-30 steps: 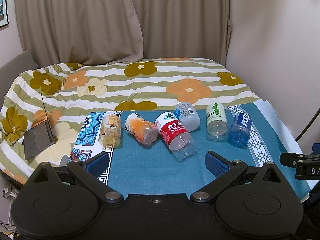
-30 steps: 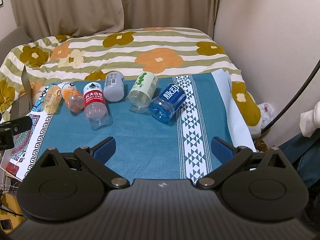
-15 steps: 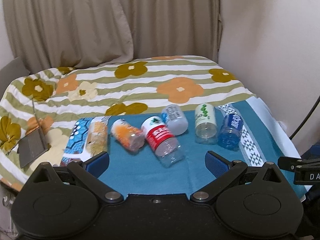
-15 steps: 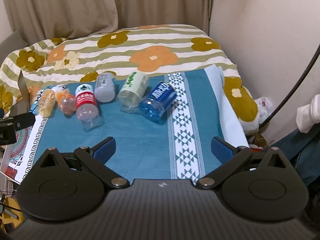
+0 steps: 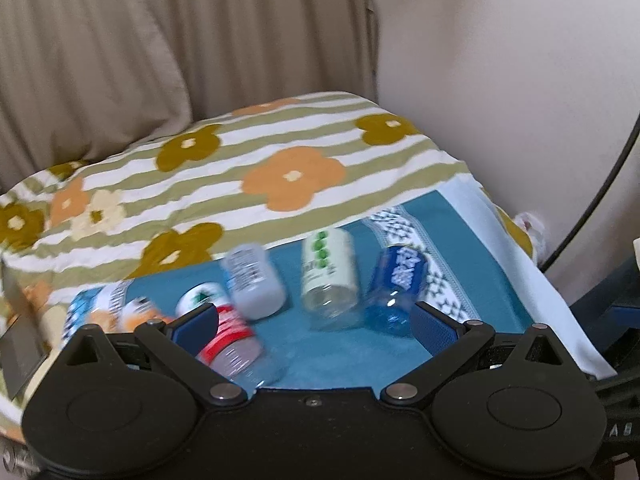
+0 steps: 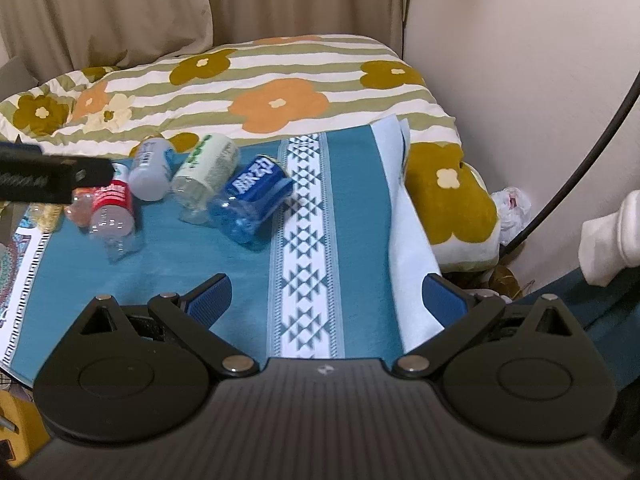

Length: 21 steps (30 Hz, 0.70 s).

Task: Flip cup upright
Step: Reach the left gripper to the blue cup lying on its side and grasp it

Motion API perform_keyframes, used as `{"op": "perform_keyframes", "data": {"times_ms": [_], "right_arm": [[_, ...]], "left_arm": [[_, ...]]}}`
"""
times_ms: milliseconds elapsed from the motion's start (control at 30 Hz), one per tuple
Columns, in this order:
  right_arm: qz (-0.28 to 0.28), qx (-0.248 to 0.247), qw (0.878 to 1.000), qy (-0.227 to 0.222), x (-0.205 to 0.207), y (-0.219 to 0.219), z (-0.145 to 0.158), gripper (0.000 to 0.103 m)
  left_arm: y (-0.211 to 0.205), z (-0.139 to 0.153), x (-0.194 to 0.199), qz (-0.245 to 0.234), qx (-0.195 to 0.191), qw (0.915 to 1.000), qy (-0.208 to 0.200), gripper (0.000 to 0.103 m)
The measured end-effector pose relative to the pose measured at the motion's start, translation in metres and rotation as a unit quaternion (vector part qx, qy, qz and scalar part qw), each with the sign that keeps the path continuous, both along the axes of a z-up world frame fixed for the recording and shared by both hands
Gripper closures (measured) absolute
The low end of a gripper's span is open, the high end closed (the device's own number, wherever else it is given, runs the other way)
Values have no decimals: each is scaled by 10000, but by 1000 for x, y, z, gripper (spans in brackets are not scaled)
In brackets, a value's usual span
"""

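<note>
Several cut plastic bottle cups lie on their sides in a row on a teal cloth [image 6: 352, 208]. From the right: a blue-label cup [image 6: 250, 202] [image 5: 394, 284], a green-dotted white cup [image 6: 206, 172] [image 5: 330, 276], a grey-white cup [image 6: 151, 168] [image 5: 254, 280], a red-label cup [image 6: 112, 208] [image 5: 228, 334], and an orange cup [image 5: 136, 314] partly hidden. My left gripper [image 5: 314, 326] is open above the row, empty. My right gripper [image 6: 326, 294] is open and empty over the cloth's patterned strip, nearer than the cups. The left gripper's body [image 6: 44, 178] shows in the right wrist view.
The cloth lies on a bed with a striped flower quilt [image 6: 280, 92]. A wall [image 6: 520, 60] stands close on the right and curtains [image 5: 180, 40] at the back. A laptop edge [image 5: 18, 350] sits at the far left. A black cable [image 6: 580, 168] runs down the right side.
Both grippers have swung to the right and moved closer to the cups. The left gripper now sits over the red-label cup. Both stay open; the cups have not moved.
</note>
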State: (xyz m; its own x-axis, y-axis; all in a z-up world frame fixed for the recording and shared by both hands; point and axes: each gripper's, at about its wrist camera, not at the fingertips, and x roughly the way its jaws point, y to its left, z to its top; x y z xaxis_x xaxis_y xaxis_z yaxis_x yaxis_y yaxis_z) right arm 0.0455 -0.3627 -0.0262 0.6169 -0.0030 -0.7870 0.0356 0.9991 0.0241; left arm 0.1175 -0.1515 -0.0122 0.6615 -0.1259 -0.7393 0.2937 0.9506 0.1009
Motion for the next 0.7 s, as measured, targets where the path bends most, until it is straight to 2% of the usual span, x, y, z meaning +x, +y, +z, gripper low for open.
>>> {"op": "perform_keyframes", "data": {"times_ms": [333,700], "right_arm": [[-70,170,9997,143,33,-48,-21,0],[-77,294,9988,382,57,-72,-44,0]], "left_arm": [[-72,-43,60,-613,241,9970,406,1],[-112,-97,92,-1126,819,9875,732,16]]}}
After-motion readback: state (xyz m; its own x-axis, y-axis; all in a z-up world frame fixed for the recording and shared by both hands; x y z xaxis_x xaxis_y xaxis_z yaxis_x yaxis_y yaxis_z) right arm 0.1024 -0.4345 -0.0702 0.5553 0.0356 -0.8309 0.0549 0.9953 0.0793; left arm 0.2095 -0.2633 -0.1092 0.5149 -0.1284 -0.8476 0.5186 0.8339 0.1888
